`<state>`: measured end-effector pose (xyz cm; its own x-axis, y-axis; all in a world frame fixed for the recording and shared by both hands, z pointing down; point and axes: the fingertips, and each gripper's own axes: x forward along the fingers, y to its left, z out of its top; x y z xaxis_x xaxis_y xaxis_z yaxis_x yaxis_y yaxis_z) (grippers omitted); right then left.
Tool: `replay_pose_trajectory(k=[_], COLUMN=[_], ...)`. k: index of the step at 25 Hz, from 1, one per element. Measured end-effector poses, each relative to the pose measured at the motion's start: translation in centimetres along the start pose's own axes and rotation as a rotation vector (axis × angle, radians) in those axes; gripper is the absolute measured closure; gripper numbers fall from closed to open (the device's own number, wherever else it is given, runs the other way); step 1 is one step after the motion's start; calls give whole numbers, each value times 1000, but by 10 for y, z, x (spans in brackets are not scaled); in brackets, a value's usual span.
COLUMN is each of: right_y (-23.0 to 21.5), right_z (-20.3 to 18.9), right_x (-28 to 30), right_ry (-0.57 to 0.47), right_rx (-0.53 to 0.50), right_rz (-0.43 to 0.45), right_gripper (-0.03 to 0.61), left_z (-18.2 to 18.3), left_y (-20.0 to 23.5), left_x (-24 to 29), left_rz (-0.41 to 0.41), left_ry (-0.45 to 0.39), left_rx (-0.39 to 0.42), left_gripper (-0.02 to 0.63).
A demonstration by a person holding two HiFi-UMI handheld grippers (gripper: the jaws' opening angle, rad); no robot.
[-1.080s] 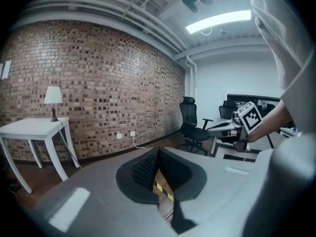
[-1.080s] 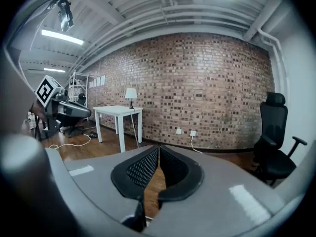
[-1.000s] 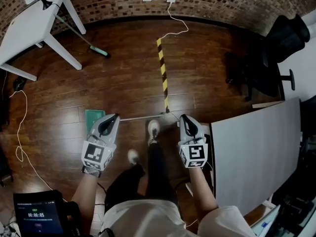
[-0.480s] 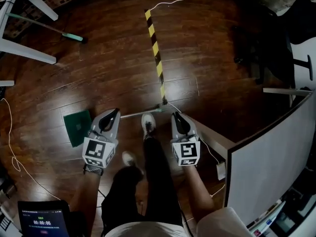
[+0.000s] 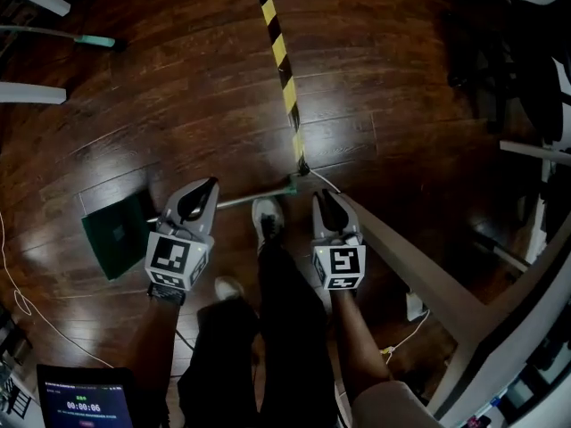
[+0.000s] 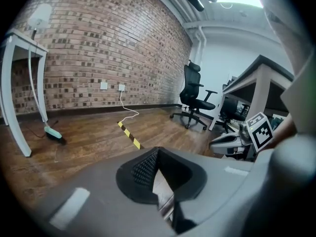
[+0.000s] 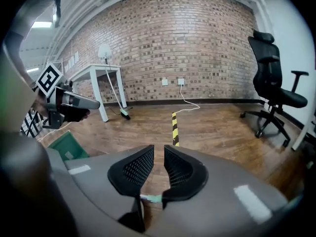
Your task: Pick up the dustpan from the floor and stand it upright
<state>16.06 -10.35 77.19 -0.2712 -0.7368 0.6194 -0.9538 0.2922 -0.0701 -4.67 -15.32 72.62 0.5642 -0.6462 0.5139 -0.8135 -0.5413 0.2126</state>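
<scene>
Green plastic dustpan lies flat on the dark wooden floor. Long axis runs roughly left-right in the head view: pan at the left, thin metal handle pointing right and slightly away. Its green end cap sits just beside the near end of the yellow-black tape strip and near a white shoe. The pan mouth faces left, with a small pale sticker on its inner face. The pan also shows at the left of the right gripper view.

Left gripper is over the handle near the pan, tips together, nothing between them. Right gripper is near the handle's end cap. Its jaws are a narrow slit apart, have just been opening, and show only floor between them.
</scene>
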Motion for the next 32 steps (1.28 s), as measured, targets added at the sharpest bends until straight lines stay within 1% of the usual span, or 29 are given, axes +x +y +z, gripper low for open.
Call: replay_pose_trajectory(k=[2,7,10,13,15,18,20,23,25,27,32], right_y=[-5,-12,-14,-12,-11,-14,-14,-10,-5,-2,-9], right_z=[-26,-107,-139,-172,-188,-203,-218,-242,-251,-255,-255], right_x=[17,51,66,79,87,93,100,112,120,130,156], right_ry=[0,57,53,68,87,88,85,95,96,93,50], right_rx=[17,39,36,-1,-28,-27,-24,-70,-104,-123,-101], right_rz=[-10,-13,-7,24,44,45,53,84,106,109,79], right_gripper=[497,479,471,455,440,448,445,440,428,420,416], left_z=[-26,-98,-127,-140,-146,-156,-169,-184,-188,-191,-192], left_y=[4,7,6,0,-5,-12,-12,-6,2,13,31], left_x=[17,55,71,85,92,99,107,122,129,135,141], left_rz=[-12,-40,-45,-53,-64,-88,-98,-104,-100,-83,-44], left_ry=[11,48,52,8,-9,-6,-8,-24,-32,-42,-67], left_rx=[9,25,32,55,59,74,84,101,111,106,86], left_gripper=[614,614,614,614,614,614,614,614,614,614,614])
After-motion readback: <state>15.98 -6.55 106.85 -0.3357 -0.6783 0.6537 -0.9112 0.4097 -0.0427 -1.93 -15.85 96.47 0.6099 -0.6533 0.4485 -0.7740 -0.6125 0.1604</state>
